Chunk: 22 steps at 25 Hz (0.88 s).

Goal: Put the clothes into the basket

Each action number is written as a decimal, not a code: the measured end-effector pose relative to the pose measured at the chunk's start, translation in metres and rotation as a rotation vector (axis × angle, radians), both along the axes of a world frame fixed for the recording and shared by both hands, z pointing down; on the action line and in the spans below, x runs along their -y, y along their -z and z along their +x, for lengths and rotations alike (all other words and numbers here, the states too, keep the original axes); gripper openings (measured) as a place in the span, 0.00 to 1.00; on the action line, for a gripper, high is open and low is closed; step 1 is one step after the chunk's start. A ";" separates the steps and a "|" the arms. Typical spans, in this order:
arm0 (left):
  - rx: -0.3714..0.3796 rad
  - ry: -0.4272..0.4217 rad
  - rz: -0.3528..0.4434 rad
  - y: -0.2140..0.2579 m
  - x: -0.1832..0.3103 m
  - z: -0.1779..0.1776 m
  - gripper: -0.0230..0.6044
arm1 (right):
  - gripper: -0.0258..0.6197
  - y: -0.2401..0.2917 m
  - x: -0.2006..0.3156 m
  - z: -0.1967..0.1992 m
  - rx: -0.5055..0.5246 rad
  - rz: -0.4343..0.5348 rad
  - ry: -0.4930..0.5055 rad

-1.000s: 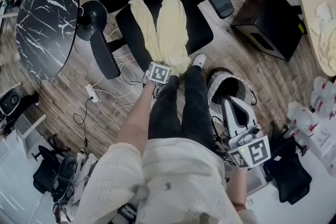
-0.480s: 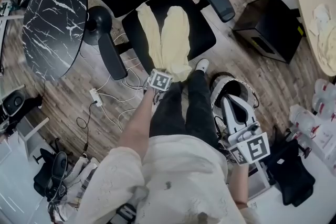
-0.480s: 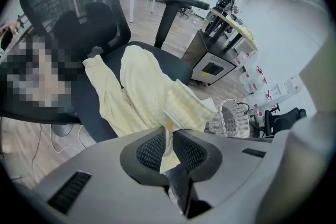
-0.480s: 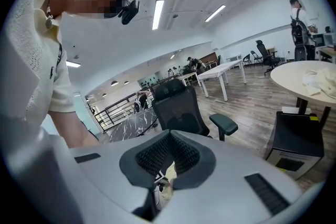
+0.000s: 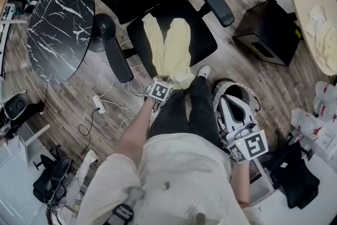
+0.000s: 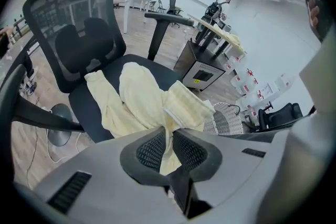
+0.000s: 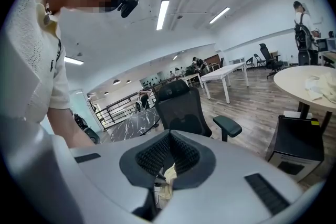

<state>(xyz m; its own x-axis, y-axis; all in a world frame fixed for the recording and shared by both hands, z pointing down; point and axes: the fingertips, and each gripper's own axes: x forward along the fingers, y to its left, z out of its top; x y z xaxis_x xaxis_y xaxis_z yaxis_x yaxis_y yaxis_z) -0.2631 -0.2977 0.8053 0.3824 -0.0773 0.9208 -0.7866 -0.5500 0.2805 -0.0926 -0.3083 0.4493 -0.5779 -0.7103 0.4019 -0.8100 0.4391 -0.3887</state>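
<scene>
A pale yellow garment (image 5: 174, 50) lies spread on the seat of a black office chair (image 5: 202, 31). My left gripper (image 5: 164, 84) is at the seat's front edge, shut on the garment's near hem. In the left gripper view the fabric (image 6: 139, 97) runs up from the seat and is pinched between the pads of the left gripper (image 6: 169, 134). A white wicker basket (image 5: 217, 93) stands on the floor to the right of the chair, also visible as the basket (image 6: 227, 122). My right gripper (image 5: 229, 104) hovers over it, partly hiding it. The right gripper (image 7: 169, 138) has its jaws together with nothing gripped.
A black marble-patterned round table (image 5: 58, 29) stands left of the chair. A black cabinet (image 5: 268, 29) and a beige round table (image 5: 310, 8) are at the right. Cables and a power strip (image 5: 99, 104) lie on the wood floor. The person's legs (image 5: 184, 113) stand between chair and basket.
My left gripper has risen with the garment's hem in it, lifting the near end off the seat edge. The right gripper has drifted slightly above the basket.
</scene>
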 end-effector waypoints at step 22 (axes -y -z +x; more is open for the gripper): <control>-0.232 0.042 0.158 0.127 0.004 0.027 0.13 | 0.05 0.029 -0.033 0.000 -0.025 0.039 -0.077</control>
